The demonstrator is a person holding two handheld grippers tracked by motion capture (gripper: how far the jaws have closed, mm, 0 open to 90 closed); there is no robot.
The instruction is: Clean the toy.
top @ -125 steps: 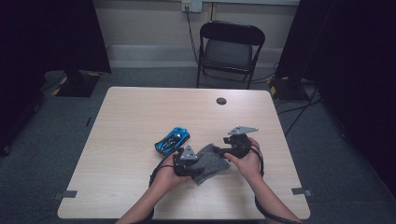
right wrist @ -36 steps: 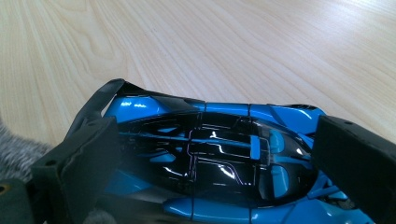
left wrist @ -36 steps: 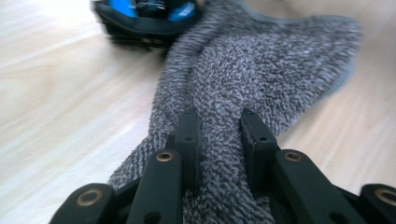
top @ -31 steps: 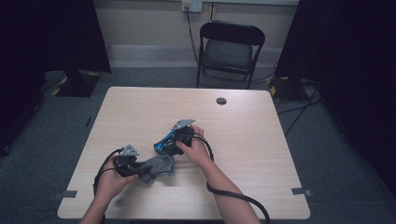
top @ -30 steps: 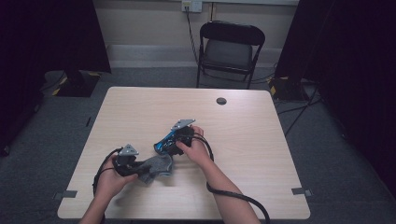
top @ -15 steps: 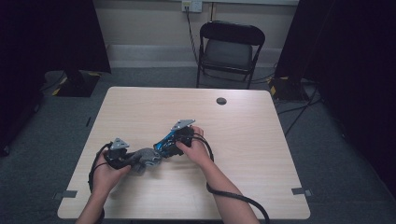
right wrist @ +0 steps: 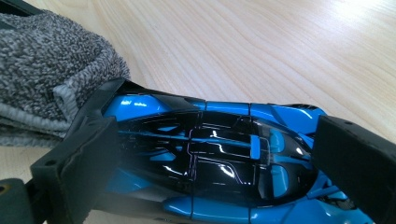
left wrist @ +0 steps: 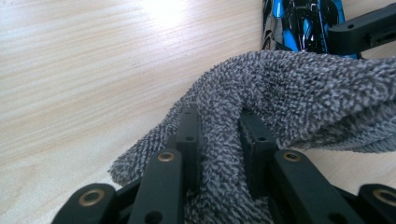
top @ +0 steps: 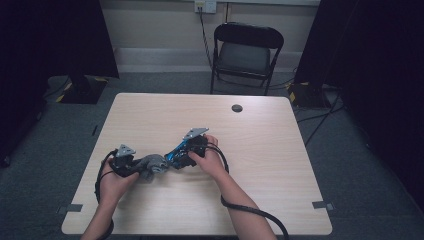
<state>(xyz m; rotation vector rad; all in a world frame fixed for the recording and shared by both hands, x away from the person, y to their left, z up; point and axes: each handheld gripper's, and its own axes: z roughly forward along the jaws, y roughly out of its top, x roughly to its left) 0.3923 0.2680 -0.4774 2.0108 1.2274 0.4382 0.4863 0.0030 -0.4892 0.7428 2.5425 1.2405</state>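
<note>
My left gripper is shut on a grey terry cloth near the table's front left. In the left gripper view the cloth bulges up between the two black jaws of my left gripper and drapes to the right. A blue and black toy car sits on the table beside it, with my right gripper shut on its sides. In the right gripper view the car lies between the jaws of my right gripper, and the cloth rests against the car's far end.
The light wooden table has a small black round disc near its far edge. A black folding chair stands behind the table. Black cables trail from both grippers toward the front edge.
My left gripper has slid left and a little farther away with the cloth, dragging it along the car's end. The right gripper and the car have stayed still.
</note>
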